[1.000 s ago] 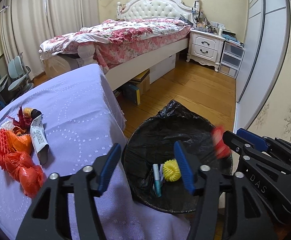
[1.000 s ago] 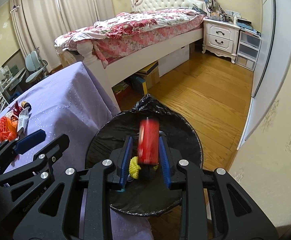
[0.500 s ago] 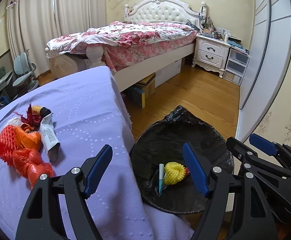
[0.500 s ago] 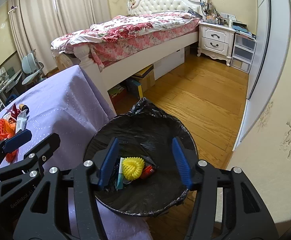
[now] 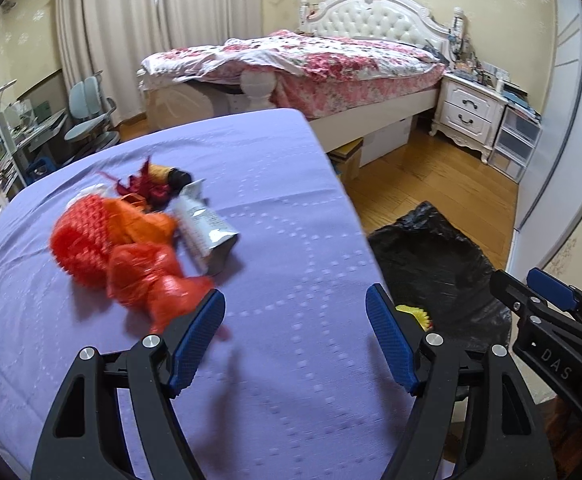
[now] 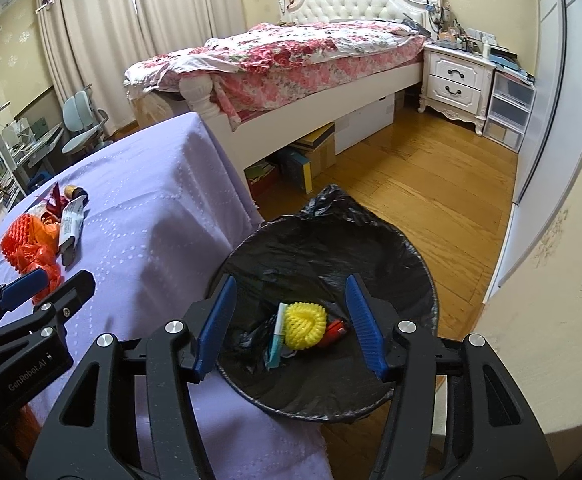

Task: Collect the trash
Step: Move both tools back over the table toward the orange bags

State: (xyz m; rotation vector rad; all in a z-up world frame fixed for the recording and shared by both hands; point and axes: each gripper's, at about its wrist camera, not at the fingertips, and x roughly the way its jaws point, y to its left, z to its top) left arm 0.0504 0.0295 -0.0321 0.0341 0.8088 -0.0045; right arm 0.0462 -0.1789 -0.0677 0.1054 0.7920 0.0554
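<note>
A pile of trash lies on the purple-clothed table [image 5: 283,184]: an orange foam net [image 5: 87,236], a red plastic bag [image 5: 151,280], a silver-white tube [image 5: 207,232] and a small brown bottle [image 5: 167,174] among dark red scraps. My left gripper [image 5: 294,298] hovers open over bare cloth just right of the red bag, with nothing between its jaws. My right gripper [image 6: 289,280] is open and empty above the black-lined bin [image 6: 371,248]. Inside the bin lie a yellow foam net [image 6: 305,324], a red can [image 6: 335,330] and a teal-and-white tube [image 6: 277,336].
The bin stands on the wooden floor [image 6: 431,184] against the table's right edge. A bed with a floral cover [image 6: 291,52] stands behind, with boxes [image 6: 315,152] under it. A white nightstand [image 6: 455,76] and drawers are at the back right; a desk chair [image 5: 87,116] is at the far left.
The right gripper opened and the red can dropped into the bin. The left gripper opened wider and swung left from over the bin to over the table, close to the trash pile.
</note>
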